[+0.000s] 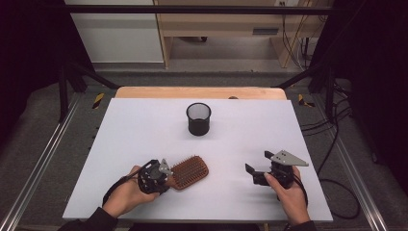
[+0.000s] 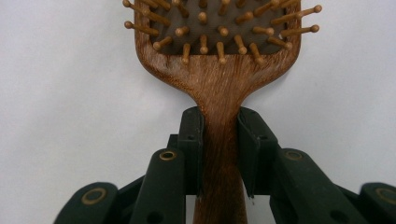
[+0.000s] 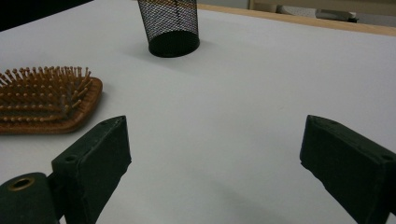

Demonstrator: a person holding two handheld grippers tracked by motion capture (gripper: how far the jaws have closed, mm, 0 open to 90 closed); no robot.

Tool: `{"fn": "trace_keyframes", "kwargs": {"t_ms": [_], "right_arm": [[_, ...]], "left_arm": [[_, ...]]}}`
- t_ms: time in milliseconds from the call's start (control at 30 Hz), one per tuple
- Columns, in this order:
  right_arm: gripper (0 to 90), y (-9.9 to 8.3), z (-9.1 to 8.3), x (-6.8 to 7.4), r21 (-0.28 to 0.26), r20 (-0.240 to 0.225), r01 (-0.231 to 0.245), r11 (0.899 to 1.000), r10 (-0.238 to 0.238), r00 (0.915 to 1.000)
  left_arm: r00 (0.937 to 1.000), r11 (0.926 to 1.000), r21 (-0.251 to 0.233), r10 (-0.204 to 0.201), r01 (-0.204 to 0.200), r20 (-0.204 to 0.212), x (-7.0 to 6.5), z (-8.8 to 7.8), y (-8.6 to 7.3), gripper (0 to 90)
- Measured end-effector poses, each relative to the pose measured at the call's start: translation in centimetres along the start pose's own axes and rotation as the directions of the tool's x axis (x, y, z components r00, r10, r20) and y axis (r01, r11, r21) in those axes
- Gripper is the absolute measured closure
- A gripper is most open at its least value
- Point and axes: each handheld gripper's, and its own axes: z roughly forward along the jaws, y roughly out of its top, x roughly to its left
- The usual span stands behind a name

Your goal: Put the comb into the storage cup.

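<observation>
The left tool (image 2: pixel 219 154) is clamping the neck of a wooden hairbrush (image 2: pixel 219 74), one jaw on each side of the handle just below the paddle, and the brush is lying bristles-up on the near left part of the white desk (image 1: pixel 144 120). To carry it well, I would judge, the grip should stay square on that narrow neck, since smooth grained wood could twist under the head's weight. The bristles are wooden pins with rounded tips set in a dark pad. The right tool (image 1: pixel 260 171) is hovering wide and empty. Farther back a black mesh cup (image 1: pixel 198 119) is standing upright.
</observation>
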Motion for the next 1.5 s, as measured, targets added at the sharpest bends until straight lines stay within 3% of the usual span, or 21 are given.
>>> {"fn": "trace_keyframes", "kwargs": {"t_ms": [200, 300, 433, 533, 633, 767, 1000, 1267, 1300, 1367, 1433, 1500], "right_arm": [[8.6, 0.0, -0.1, 0.0, -0.003, -0.002, 0.000, 1.000, 0.000, 1.0000], [8.6, 0.1, -0.1, 0.1, -0.004, -0.003, 0.001, 1.000, -0.001, 1.0000], [8.4, 0.1, -0.1, 0.2, -0.009, -0.006, 0.001, 1.000, -0.001, 1.0000], [8.0, 0.1, 0.0, 0.4, -0.008, -0.007, -0.002, 1.000, 0.002, 1.0000], [7.6, 0.2, 0.1, 0.7, -0.012, -0.020, -0.015, 1.000, 0.015, 0.9997], [6.9, 0.4, 0.4, 1.4, -0.019, -0.045, -0.017, 1.000, 0.016, 0.9989], [6.3, 0.6, 0.9, 2.6, -0.017, -0.082, -0.011, 1.000, 0.010, 0.9966], [5.7, 1.0, 1.8, 4.2, -0.030, -0.169, -0.064, 0.997, 0.059, 0.9838], [5.6, 1.0, 1.9, 4.4, -0.032, -0.180, -0.075, 0.997, 0.068, 0.9814], [5.5, 1.1, 2.1, 4.8, -0.034, -0.212, -0.102, 0.994, 0.092, 0.9730], [4.3, 1.3, 2.3, 5.5, -0.042, -0.266, -0.130, 0.991, 0.114, 0.9570], [4.1, 1.4, 2.4, 5.8, -0.045, -0.279, -0.130, 0.991, 0.112, 0.9536]], "left_arm": [[1.0000, 0.9990, -0.044, -0.002, 0.002, 0.001, 0.2, -0.1, -0.3, 72.6], [1.0000, 0.9957, -0.092, -0.009, 0.008, -0.004, 0.2, -0.3, -0.2, 72.6], [0.9998, 0.9827, -0.184, -0.019, 0.017, -0.010, 0.2, -0.6, 0.0, 72.6], [0.9992, 0.9634, -0.266, -0.036, 0.030, -0.016, -0.1, -0.8, 0.5, 72.6], [0.9984, 0.9512, -0.308, -0.034, 0.018, -0.045, -0.3, -0.7, 1.2, 72.6], [0.9975, 0.9317, -0.363, -0.046, 0.023, -0.054, -0.3, -0.1, 2.1, 72.7], [0.9955, 0.9143, -0.405, -0.055, 0.019, -0.077, -0.8, 0.5, 2.5, 72.7], [0.9926, 0.8925, -0.451, -0.060, 0.006, -0.106, -1.5, 0.3, 2.6, 72.7], [0.9922, 0.8870, -0.462, -0.057, -0.001, -0.111, -1.6, 0.1, 2.6, 72.7], [0.9908, 0.8676, -0.497, -0.054, -0.015, -0.124, -1.9, -0.2, 2.5, 72.7], [0.9894, 0.8477, -0.529, -0.042, -0.039, -0.139, -2.3, -0.5, 2.5, 72.7], [0.9884, 0.8392, -0.542, -0.044, -0.042, -0.145, -2.7, -0.6, 2.7, 72.7]]}}
